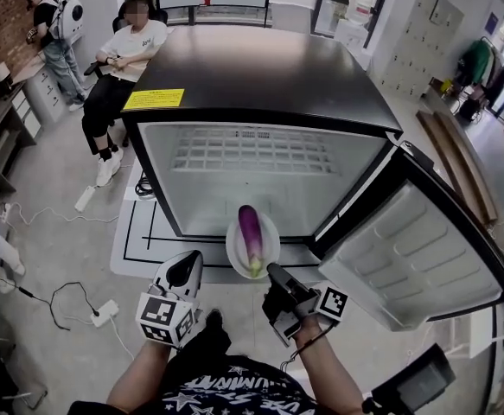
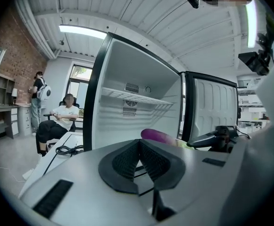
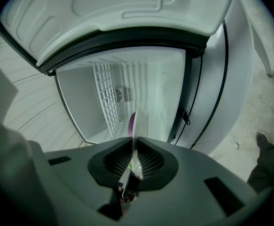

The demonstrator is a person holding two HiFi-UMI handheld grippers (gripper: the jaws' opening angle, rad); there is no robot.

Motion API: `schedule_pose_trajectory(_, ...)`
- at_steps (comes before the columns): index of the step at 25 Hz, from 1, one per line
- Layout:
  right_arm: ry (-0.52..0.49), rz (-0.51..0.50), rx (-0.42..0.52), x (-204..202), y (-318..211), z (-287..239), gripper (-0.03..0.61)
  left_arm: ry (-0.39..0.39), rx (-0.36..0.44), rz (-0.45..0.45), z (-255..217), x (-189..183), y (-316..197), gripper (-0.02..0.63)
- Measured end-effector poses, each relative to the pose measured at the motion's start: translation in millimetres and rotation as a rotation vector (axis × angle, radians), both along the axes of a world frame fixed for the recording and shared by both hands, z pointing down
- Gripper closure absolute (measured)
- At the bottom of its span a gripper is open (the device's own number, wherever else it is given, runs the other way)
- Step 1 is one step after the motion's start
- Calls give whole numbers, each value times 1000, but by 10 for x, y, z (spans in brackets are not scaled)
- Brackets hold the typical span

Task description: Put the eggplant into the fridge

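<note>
The right tool [image 3: 133, 160] is clamped on the rim of a white plate [image 1: 237, 251]. The eggplant [image 1: 251, 234] lies along the plate, just at the mouth of the open fridge [image 1: 260, 72]. The left tool [image 2: 137, 150] hangs beside it, jaws together and empty. The step in hand looks like carrying the plate inside. A single pinch at the rim bears the whole load, so the plate should be kept level or the eggplant may roll off. A slow, straight push under the wire shelf [image 1: 256, 150], clear of the door [image 1: 416, 253], seems best. The plate should sit flat on the fridge floor before the tool lets go.
</note>
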State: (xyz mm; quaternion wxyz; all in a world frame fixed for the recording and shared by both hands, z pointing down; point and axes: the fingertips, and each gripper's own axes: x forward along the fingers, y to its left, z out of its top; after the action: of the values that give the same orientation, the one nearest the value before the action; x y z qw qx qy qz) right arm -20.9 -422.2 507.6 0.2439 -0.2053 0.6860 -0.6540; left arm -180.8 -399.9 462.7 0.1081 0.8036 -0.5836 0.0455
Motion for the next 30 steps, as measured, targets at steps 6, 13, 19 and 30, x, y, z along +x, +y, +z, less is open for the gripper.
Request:
schedule_pose_trajectory(6,0,31,-20,-123,-319,97,555,-13,7,82,63,53,-373,604)
schedule_pose_trajectory(13,20,68,-38,-210,-661,171,554,-39,6,130,108,70,-737,604)
schedule_pose_trajectory(19,27,80,-44,-303,-871,189,554,-21,2,176,131,136,-939,604)
schedule_pose_trajectory(30,95,138,-87,-392,-1193,451,554,15,-11,216,193,125,-1238,604)
